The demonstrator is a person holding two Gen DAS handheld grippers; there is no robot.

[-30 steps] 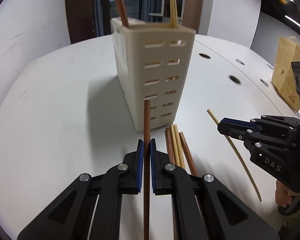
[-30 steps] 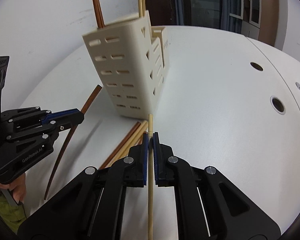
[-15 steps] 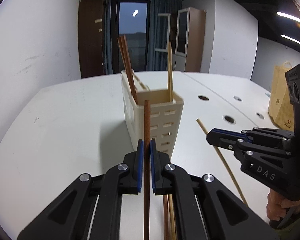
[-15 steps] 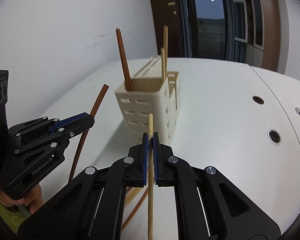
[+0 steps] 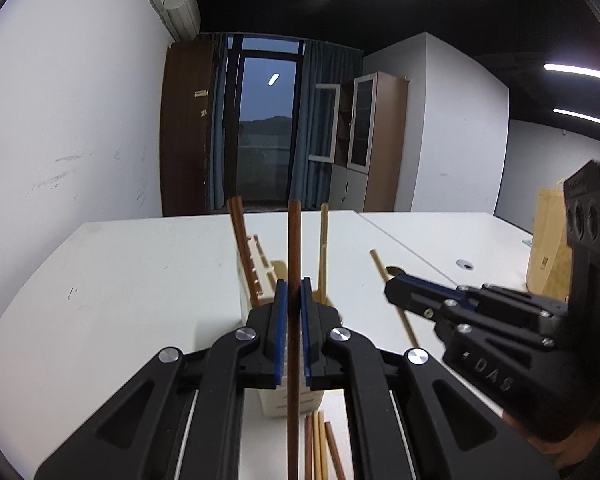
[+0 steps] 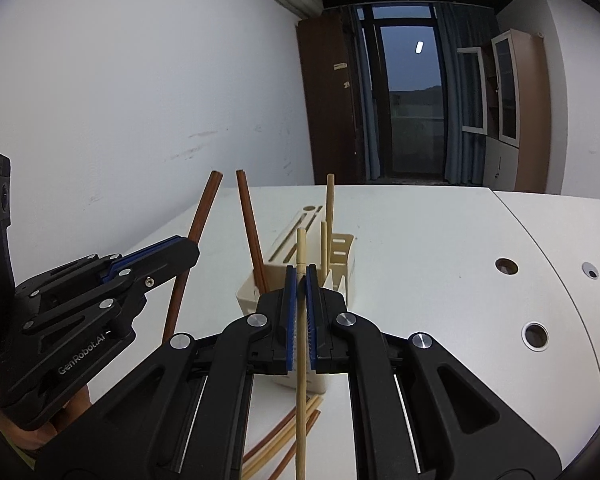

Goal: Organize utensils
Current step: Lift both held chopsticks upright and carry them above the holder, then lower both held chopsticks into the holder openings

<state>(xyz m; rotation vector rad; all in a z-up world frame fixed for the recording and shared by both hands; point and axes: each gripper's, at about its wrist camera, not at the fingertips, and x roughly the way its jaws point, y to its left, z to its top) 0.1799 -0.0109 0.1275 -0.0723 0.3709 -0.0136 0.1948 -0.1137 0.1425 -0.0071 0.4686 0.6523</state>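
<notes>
My left gripper point(image 5: 293, 292) is shut on a dark brown chopstick point(image 5: 293, 240) that stands up past its pads. My right gripper point(image 6: 300, 280) is shut on a pale bamboo chopstick point(image 6: 301, 248). Both hang above the near side of a cream slotted utensil holder point(image 6: 342, 248) on the white table point(image 6: 440, 264); its near compartment holds a brown chopstick point(image 6: 250, 224) and pale ones point(image 6: 329, 200). Several loose brown and pale chopsticks point(image 5: 320, 448) lie on the table in front of the holder. In the left wrist view the right gripper point(image 5: 392, 290) shows with its pale stick point(image 5: 380, 268); in the right wrist view the left gripper point(image 6: 188, 250) shows with its brown stick point(image 6: 202, 212).
Round cable holes point(image 6: 535, 336) dot the right part of the table. A brown paper bag point(image 5: 548, 252) stands at the far right. A white wall runs along the left side, with a dark door and a cabinet beyond the table's far edge.
Both grippers have risen with their chopsticks and tilted up toward level. The holder, seen side-on before, now sits below and partly behind the fingers, and the room's far end has come into view.
</notes>
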